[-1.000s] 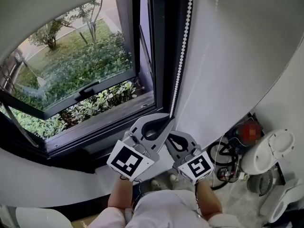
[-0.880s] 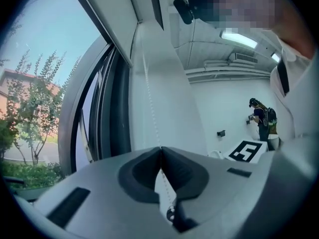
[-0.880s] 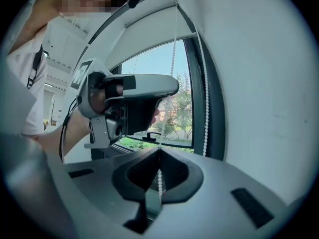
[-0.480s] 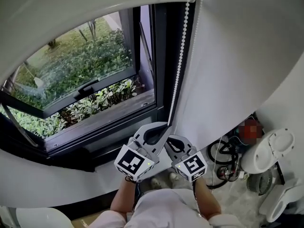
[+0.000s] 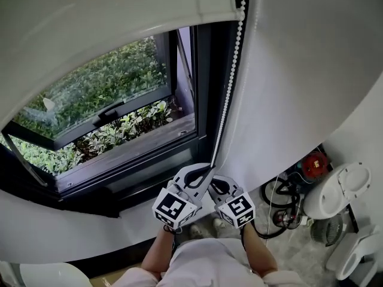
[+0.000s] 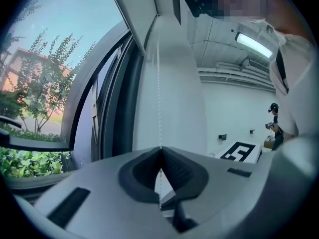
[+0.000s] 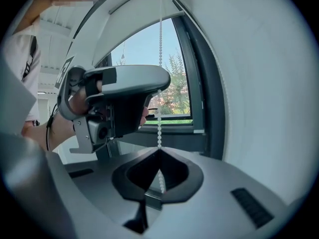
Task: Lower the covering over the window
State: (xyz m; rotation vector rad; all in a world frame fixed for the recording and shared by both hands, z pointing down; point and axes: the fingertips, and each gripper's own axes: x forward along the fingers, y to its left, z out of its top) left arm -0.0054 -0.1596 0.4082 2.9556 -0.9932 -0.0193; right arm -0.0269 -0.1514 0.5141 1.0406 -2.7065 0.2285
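A white roller blind (image 5: 108, 23) hangs over the upper part of a dark-framed window (image 5: 202, 88). Its white bead chain (image 5: 230, 76) runs down the right side of the frame to both grippers. My left gripper (image 5: 209, 170) is shut on the chain, and my right gripper (image 5: 216, 179) is shut on it just below and beside the left. In the left gripper view the chain (image 6: 159, 83) rises straight from the shut left gripper (image 6: 160, 148). The right gripper view shows the chain (image 7: 160, 83) pinched in the shut right gripper (image 7: 159, 151), with the left gripper (image 7: 124, 96) above.
The window's lower sash (image 5: 90, 118) is tilted open onto green shrubs. A white wall (image 5: 299, 70) stands right of the chain. On the floor at the right lie black cables (image 5: 284, 202), a red object (image 5: 314, 163) and white appliances (image 5: 344, 187). A person (image 6: 274, 119) stands far back.
Both grippers have moved down together along the window's right side, still shut on the bead chain. The blind's lower edge now hangs lower over the glass.
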